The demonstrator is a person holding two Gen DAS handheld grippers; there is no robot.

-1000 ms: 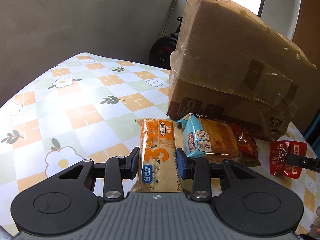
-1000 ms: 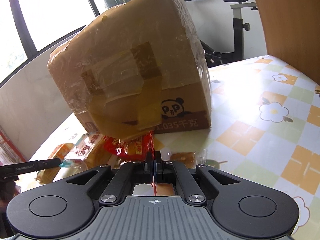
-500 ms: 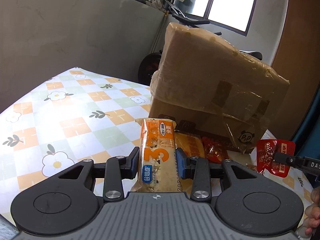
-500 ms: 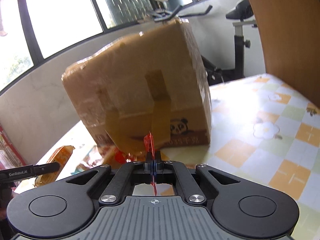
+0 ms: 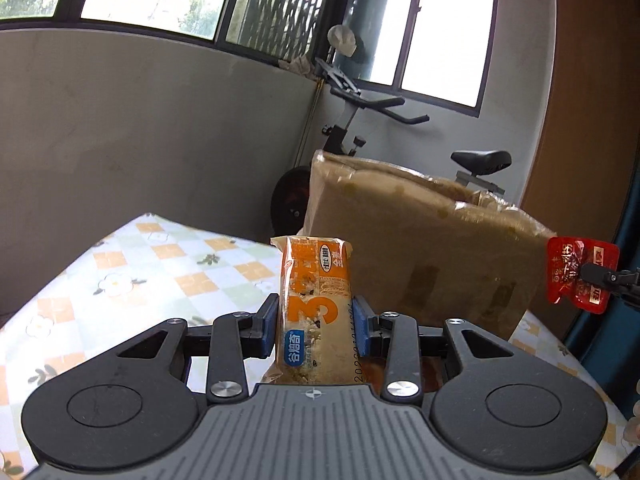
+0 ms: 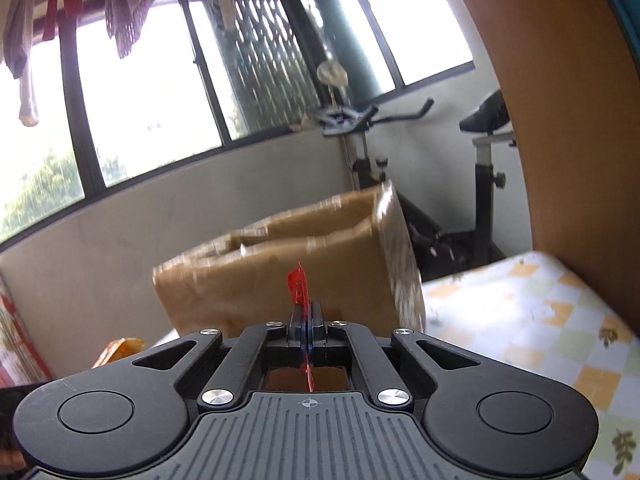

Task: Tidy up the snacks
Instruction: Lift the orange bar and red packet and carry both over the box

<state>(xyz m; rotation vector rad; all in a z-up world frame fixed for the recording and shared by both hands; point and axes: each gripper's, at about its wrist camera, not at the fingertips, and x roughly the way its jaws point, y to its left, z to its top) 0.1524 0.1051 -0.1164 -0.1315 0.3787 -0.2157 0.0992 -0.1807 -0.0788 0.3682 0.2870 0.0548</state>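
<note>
My left gripper [image 5: 316,320] is shut on an orange snack bar pack [image 5: 316,284] with a big "3" on it, held upright in the air above the table. At the right edge of the left wrist view my right gripper [image 5: 588,274] pinches a red snack packet [image 5: 568,268]. In the right wrist view the right gripper [image 6: 306,316] is shut on that red packet [image 6: 299,286], seen edge-on. A tape-wrapped cardboard box [image 5: 420,240] stands ahead of both; its top flaps [image 6: 304,224] stand open. The orange pack [image 6: 118,350] shows low at the left there.
The table carries a checked flower-pattern cloth [image 5: 132,276], also seen at the right [image 6: 540,316]. An exercise bike [image 5: 360,120] stands behind the box by a grey wall and windows. A brown wooden panel [image 6: 560,120] rises at the right. Clothes [image 6: 124,0] hang overhead.
Both grippers have risen with their snacks, from down beside the box's lower side to near its top. The snacks lying on the table have dropped out of view.
</note>
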